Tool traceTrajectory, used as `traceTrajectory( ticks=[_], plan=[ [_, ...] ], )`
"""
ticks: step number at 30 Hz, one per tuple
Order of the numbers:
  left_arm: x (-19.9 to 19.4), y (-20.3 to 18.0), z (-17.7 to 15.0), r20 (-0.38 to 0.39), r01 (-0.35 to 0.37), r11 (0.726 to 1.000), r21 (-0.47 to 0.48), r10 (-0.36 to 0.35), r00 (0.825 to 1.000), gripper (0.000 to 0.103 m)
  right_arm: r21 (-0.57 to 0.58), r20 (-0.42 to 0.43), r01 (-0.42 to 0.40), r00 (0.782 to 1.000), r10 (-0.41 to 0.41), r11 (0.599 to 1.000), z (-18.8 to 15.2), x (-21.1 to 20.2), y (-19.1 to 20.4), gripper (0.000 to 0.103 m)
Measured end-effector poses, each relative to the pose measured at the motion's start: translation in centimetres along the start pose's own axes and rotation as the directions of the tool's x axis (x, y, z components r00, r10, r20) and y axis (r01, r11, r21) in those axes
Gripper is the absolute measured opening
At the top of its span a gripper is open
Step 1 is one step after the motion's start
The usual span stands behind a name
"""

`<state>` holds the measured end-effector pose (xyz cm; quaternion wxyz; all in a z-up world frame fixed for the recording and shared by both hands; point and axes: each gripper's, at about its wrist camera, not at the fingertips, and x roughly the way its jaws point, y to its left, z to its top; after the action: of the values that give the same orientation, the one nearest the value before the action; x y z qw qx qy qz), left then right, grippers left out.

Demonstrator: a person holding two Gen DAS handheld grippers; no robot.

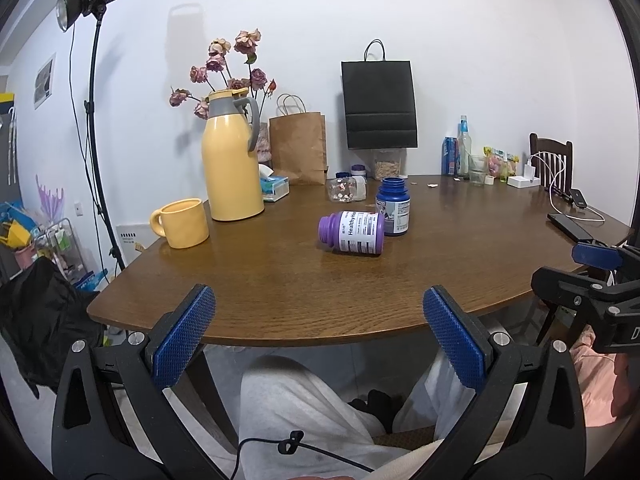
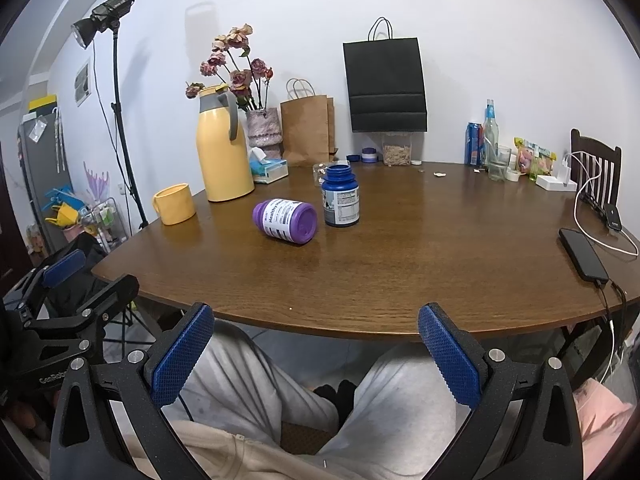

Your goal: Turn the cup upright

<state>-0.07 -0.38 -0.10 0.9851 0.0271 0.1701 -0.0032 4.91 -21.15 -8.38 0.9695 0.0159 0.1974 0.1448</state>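
Observation:
A yellow cup (image 1: 182, 224) (image 2: 175, 204) with a side handle stands near the left edge of the round wooden table (image 1: 320, 292), beside a tall yellow jug (image 1: 230, 160). Its top face shows a rim; I cannot tell whether that is the mouth or the base. My left gripper (image 1: 318, 300) is open and holds nothing. It hovers just off the table's near edge, above a person's lap and far from the cup. My right gripper (image 2: 316, 312) is likewise open with nothing in it at the near edge. Each gripper shows at the side of the other's view: right gripper (image 1: 576, 268), left gripper (image 2: 92, 276).
A purple bottle (image 1: 352, 233) lies on its side mid-table, touching an upright blue bottle (image 1: 393, 206). Paper bags (image 1: 298, 148), a tissue box (image 1: 274, 188), jars and drink bottles line the back. A phone (image 2: 582, 254) with cables lies at the right edge. A light stand (image 1: 94, 120) is at the left.

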Motion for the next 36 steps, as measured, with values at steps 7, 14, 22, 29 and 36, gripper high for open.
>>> traceTrajectory(
  ticks=[7,14,22,29,36],
  plan=[
    [0.2,-0.2,0.0,-0.005,0.003,1.0,0.001,-0.003,1.0,0.103,0.0,0.0,-0.001,1.0,0.001,1.0,0.0,0.0,0.0,0.103],
    [0.4,-0.2,0.0,-0.007,0.001,1.0,0.003,-0.001,1.0,0.103,-0.006,0.01,0.005,1.0,-0.005,1.0,0.1,-0.2,-0.1,0.103],
    [0.7,0.0,0.2,-0.003,0.0,1.0,0.003,0.0,1.0,0.103,-0.008,0.017,0.016,1.0,-0.016,1.0,0.7,-0.1,-0.3,0.103],
    [2.1,0.6,1.3,-0.033,0.01,1.0,-0.02,-0.01,0.999,0.103,-0.019,0.041,0.007,0.999,-0.006,1.0,1.9,0.3,-0.7,0.103],
    [6.0,2.2,3.1,-0.148,0.035,0.996,-0.081,-0.047,0.988,0.103,-0.022,-0.007,-0.047,0.999,0.047,0.999,3.6,3.6,-0.7,0.103]
  ],
)
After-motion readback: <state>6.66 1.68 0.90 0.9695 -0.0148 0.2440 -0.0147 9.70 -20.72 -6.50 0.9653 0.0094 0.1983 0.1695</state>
